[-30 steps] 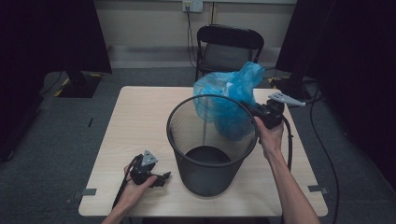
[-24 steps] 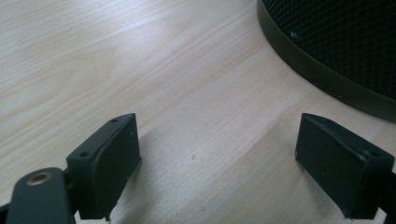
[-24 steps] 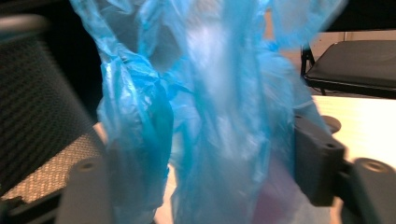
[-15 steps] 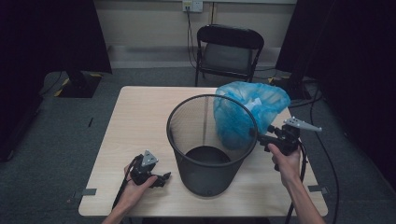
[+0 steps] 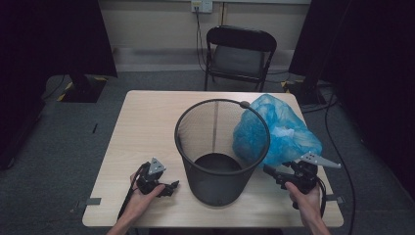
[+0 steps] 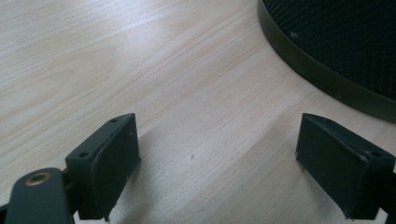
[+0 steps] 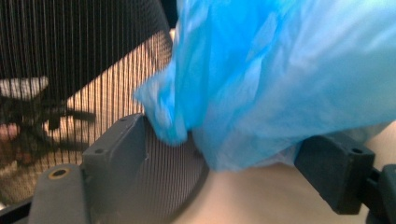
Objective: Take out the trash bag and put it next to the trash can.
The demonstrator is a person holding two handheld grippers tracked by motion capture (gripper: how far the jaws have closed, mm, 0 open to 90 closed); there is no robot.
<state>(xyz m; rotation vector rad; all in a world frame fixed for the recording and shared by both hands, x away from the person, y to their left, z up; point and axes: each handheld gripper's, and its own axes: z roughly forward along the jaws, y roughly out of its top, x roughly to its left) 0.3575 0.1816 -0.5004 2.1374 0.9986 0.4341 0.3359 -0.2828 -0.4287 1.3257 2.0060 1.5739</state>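
The blue bag (image 5: 279,131) is seen on the desk (image 5: 147,127), just beyond the right hand-held gripper (image 5: 272,172), whose jaws have just been opened, released.

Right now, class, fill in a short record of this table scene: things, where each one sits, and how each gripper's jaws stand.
bin: black wire-mesh waste bin, upright, mid-table
bag: crumpled blue plastic bag, on the light wooden table, right of the bin
left gripper: jaws open over bare wood
right gripper: jaws just opened; bag between them, not clamped
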